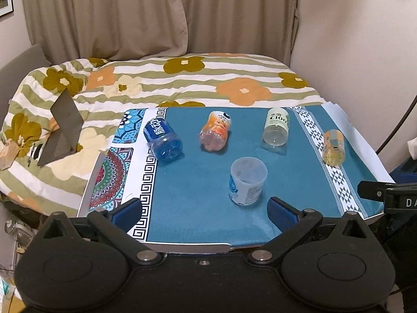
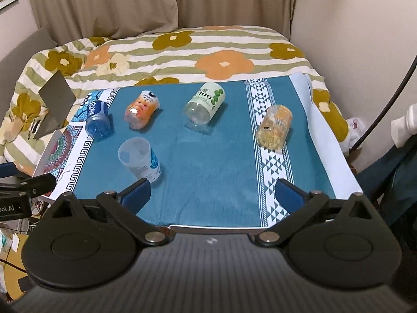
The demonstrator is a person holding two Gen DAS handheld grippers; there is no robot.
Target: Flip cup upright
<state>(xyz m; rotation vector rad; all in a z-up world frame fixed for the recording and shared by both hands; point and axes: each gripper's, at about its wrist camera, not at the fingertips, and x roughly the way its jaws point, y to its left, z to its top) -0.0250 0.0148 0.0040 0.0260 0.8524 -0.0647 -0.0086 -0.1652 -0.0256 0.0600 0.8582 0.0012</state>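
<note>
Surveying a teal cloth (image 1: 198, 203) laid on a board across a flowered quilt (image 1: 182, 78), I hold both tongs back at the near edge, each spread wide and gripping nothing. From left to right, 4 cut bottles lie on their sides across the far half: a blue one (image 1: 163, 139), an orange-pink one (image 1: 215, 135), a clear one with a green label (image 1: 276, 127) and a yellow one (image 1: 333, 147) on the white patterned band. The cup (image 1: 247, 181), translucent with a blue-and-white label, sits nearer me, just ahead of my left gripper (image 1: 206, 215) and close beside the left finger of my right gripper (image 2: 212, 197). It looks already upright, mouth up, so the flip seems done or nearly so. I judge the step in hand to be a standoff; next comes a check that it stands steady.
</note>
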